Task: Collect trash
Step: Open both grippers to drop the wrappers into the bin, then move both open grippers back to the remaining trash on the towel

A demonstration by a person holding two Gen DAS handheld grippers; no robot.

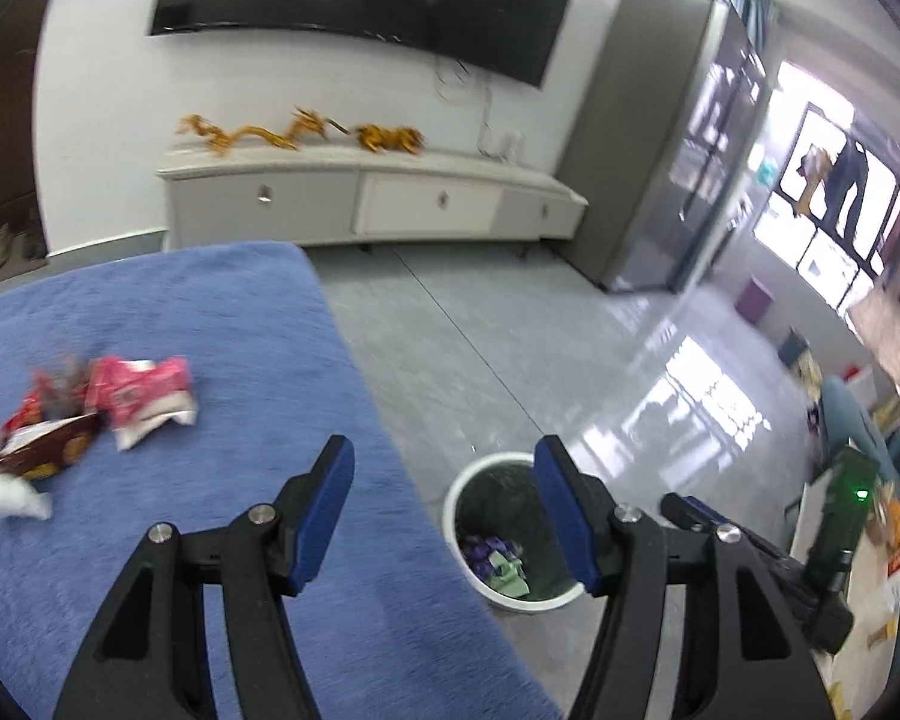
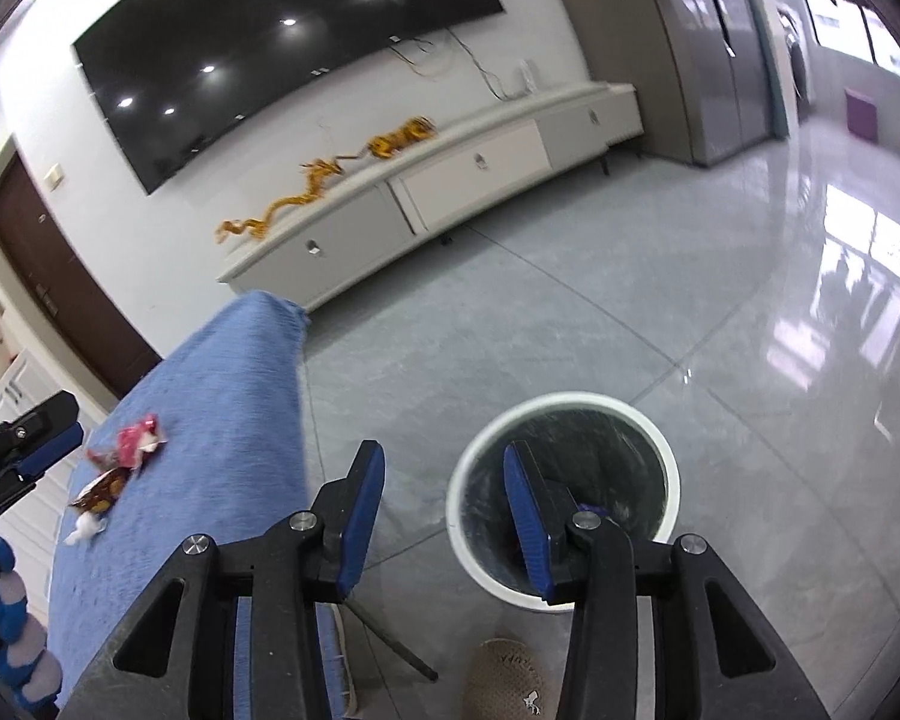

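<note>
Your left gripper (image 1: 444,468) hung with its blue pads spread apart and nothing between them, over the near right edge of the blue-covered counter (image 1: 210,312), looking partly down at the white trash bin (image 1: 459,501) on the grey tile floor (image 1: 510,330) just beside that counter. Your right gripper (image 2: 444,471) was likewise parted and empty, held above the bin (image 2: 468,468), whose dark liner held some purple and green scraps (image 1: 498,561) at the bottom. The trash left to collect lay in a loose cluster toward the left of the counter: a pink wrapper (image 1: 141,387), a brown and red snack packet (image 1: 42,441) touching it, and a crumpled white tissue (image 1: 12,498) just beside the packet. A beige slipper (image 2: 510,681) lay on the floor close to the bin.
</note>
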